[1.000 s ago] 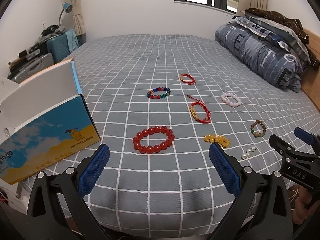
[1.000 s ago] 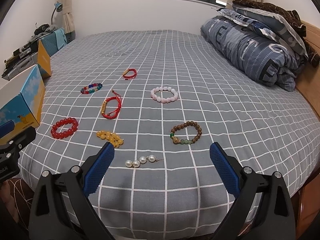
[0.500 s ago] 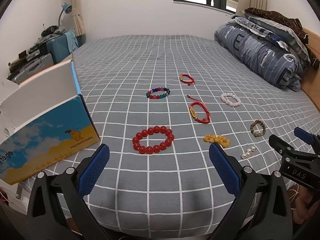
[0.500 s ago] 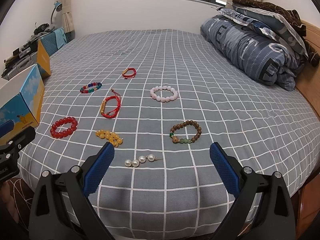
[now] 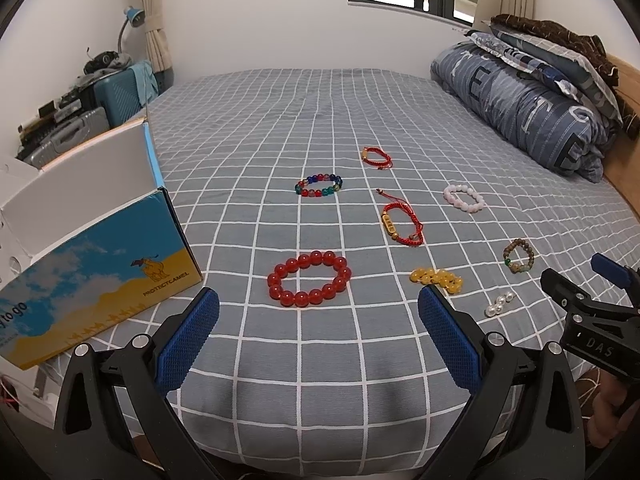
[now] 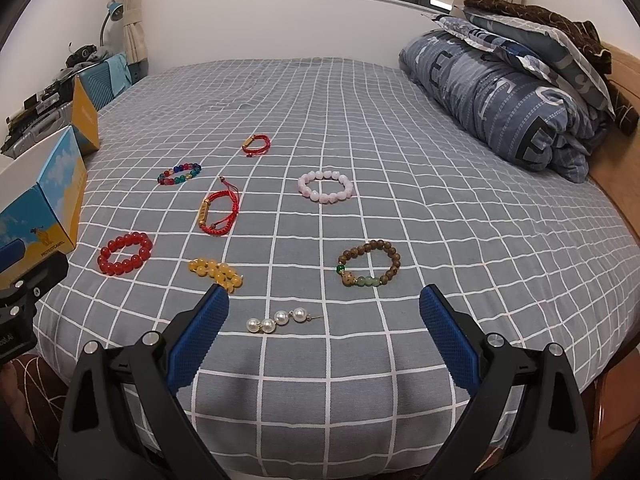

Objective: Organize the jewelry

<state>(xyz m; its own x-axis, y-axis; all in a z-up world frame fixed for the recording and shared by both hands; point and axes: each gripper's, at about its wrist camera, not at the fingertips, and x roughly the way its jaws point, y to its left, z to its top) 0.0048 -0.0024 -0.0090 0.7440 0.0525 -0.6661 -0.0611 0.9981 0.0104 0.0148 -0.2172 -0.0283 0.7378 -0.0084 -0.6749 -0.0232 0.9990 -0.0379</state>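
Little has changed over the last second: both grippers hold at the bed's (image 5: 320,360) near edge, left gripper (image 5: 319,300) and right gripper (image 6: 324,296) with fingers apart, empty. Nearest lies the white pearl strand (image 6: 278,319), then the big red bead bracelet (image 5: 309,278); the open blue-and-yellow cardboard box (image 5: 96,264) stays at the left edge. Sorting hasn't started.

You see a grey, white-gridded bedspread (image 6: 440,208), red beads (image 5: 309,278), yellow beads (image 6: 216,273), pink beads (image 6: 326,187), white pearls (image 6: 276,319), and a blue-and-yellow box (image 5: 96,268).
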